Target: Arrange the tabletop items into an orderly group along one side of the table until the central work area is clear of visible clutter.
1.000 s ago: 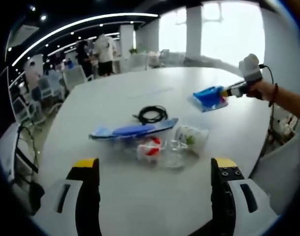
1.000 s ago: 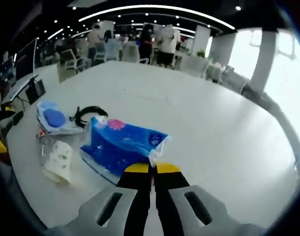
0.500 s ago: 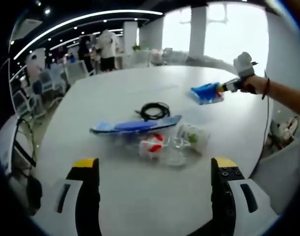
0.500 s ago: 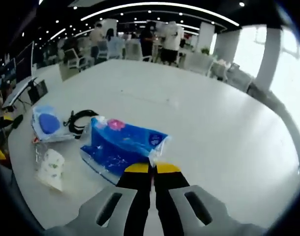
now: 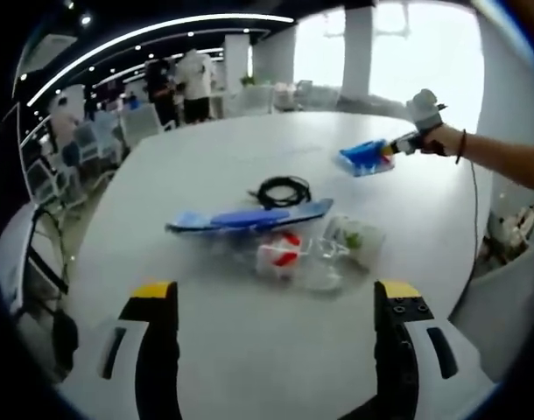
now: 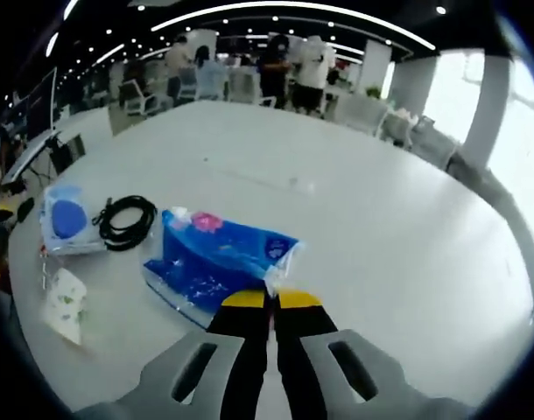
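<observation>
Clutter sat in a loose cluster on the white surface [image 5: 249, 350]: a blue lid [image 5: 249, 217] over clear plastic, a red-and-white wrapper [image 5: 280, 252], a printed cup [image 5: 359, 242] on its side, and a black cable [image 5: 282, 190] just behind; the blue pack [image 6: 219, 258] was apart from them, pinched by one corner in the right hand-held gripper [image 6: 270, 302], whose jaws were clenched on the wrapper edge; in the left gripper view that pack [image 5: 365, 157] showed near the far rim, at the end of the person's outstretched arm.

The left hand-held gripper [image 5: 271, 297] was released, jaws wide apart and holding nothing, facing the cluster from near the surface's edge.

Risks, as I judged them: the corner grip was thin, so the pack could swing, tear or slip free if moved fast; set down too near the rim, it might tip over the edge; the cup, lying on its side, looked likely to roll if nudged; the cable could snag on the lid or the clear plastic when dragged.

The surface was large, round-cornered, pale and glossy; the room was an open office with ceiling light strips, bright windows, white chairs and people standing at the back.
</observation>
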A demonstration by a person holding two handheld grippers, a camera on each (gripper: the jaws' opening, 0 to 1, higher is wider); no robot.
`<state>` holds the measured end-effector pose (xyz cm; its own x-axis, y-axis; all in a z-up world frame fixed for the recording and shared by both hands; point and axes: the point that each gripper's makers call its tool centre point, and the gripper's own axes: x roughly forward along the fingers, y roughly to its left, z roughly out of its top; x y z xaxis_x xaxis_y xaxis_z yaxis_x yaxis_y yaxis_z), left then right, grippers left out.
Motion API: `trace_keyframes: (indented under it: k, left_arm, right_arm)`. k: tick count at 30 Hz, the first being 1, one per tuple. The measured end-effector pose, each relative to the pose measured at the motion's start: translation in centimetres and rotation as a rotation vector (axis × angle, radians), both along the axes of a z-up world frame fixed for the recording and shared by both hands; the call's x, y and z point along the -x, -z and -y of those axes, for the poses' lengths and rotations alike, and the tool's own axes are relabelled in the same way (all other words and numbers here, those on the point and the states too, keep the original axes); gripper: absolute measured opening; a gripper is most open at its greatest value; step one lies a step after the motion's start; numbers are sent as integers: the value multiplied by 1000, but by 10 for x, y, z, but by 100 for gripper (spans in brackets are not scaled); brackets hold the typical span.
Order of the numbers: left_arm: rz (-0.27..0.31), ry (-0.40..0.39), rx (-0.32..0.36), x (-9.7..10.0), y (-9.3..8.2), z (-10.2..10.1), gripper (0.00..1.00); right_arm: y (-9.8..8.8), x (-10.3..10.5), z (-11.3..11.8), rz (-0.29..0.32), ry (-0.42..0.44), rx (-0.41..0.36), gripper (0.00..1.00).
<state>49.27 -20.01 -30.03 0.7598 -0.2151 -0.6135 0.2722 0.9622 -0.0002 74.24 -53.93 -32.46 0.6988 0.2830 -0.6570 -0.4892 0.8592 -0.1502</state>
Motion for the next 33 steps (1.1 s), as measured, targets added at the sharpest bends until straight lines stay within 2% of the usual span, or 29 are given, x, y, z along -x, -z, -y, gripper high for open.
trace_keyframes:
  k: [3, 7, 13, 15, 18, 22, 28, 33]
  left_arm:
    - [2, -8, -8, 0, 0, -3, 90]
    - [22, -10, 36, -1, -4, 0, 90]
    - [12, 2, -22, 0, 0, -3, 89]
    - [8, 1, -20, 0, 1, -4, 89]
    - [7, -3, -19, 1, 1, -6, 89]
    - [6, -20, -16, 3, 0, -11, 89]
    - [0, -35, -25, 5, 1, -17, 88]
    - [0, -38, -26, 6, 1, -18, 88]
  right_arm:
    - [5, -8, -1, 2, -21, 7, 1]
    - [8, -16, -2, 11, -38, 2, 1]
    - [20, -20, -3, 1, -37, 5, 2]
    - [24, -19, -4, -3, -43, 6, 2]
    - [30, -20, -3, 2, -66, 50, 2]
    - [34, -21, 0, -5, -37, 34, 2]
    - [44, -24, 2, 1, -64, 58, 3]
    - [54, -24, 5, -18, -59, 55, 4]
